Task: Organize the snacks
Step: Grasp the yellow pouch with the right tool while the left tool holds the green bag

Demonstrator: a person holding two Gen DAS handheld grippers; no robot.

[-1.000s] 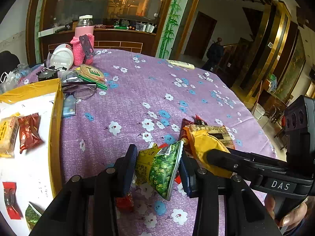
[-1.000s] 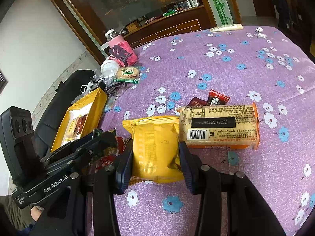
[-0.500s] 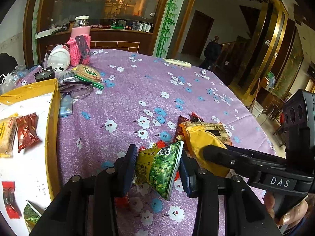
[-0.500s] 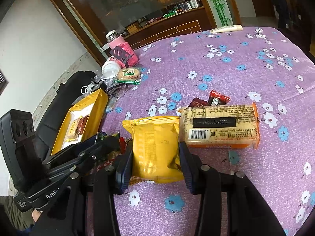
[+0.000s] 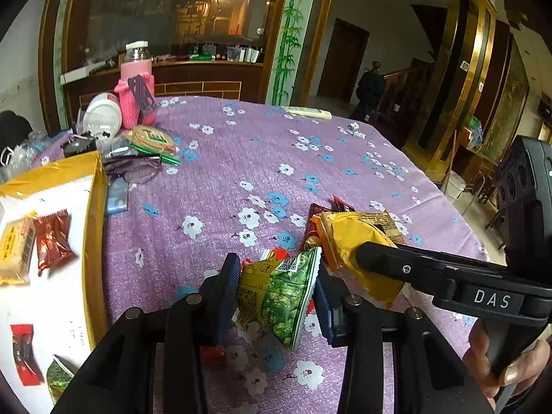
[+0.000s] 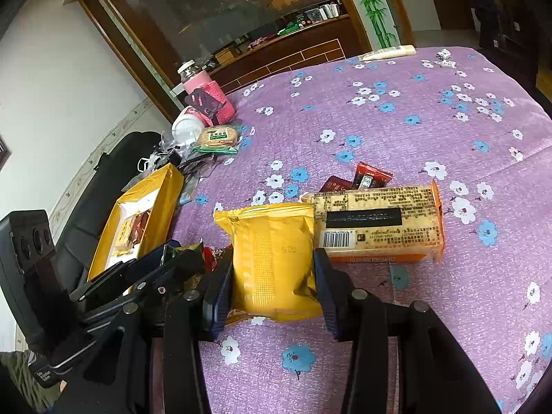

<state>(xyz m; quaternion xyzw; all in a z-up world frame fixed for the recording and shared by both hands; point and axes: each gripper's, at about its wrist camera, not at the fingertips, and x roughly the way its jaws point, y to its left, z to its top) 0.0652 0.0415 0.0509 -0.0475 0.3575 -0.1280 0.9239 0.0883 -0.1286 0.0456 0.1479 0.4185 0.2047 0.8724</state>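
My left gripper (image 5: 276, 276) is shut on a green and yellow snack packet (image 5: 283, 296), held just above the purple flowered tablecloth (image 5: 220, 179). Close on its right, my right gripper (image 6: 272, 265) is shut on a yellow packet (image 6: 272, 255), also visible in the left wrist view (image 5: 352, 238). A long cracker pack (image 6: 379, 224) lies against it, with dark red candy wrappers (image 6: 369, 176) behind. The yellow box (image 5: 96, 207) with a white floor lies to the left and holds a biscuit packet (image 5: 15, 248), a red packet (image 5: 51, 241) and other small snacks.
At the far left of the table stand a pink-sleeved bottle (image 5: 136, 89), a white lidded jar (image 5: 103, 114), a round cracker pack (image 5: 151, 138) and glasses. A remote (image 5: 307, 113) lies at the far edge. A person's hand (image 5: 500, 362) grips the right tool.
The left gripper has shifted and rolled only slightly, with the green packet still in its grip. The right gripper and yellow packet have not moved.
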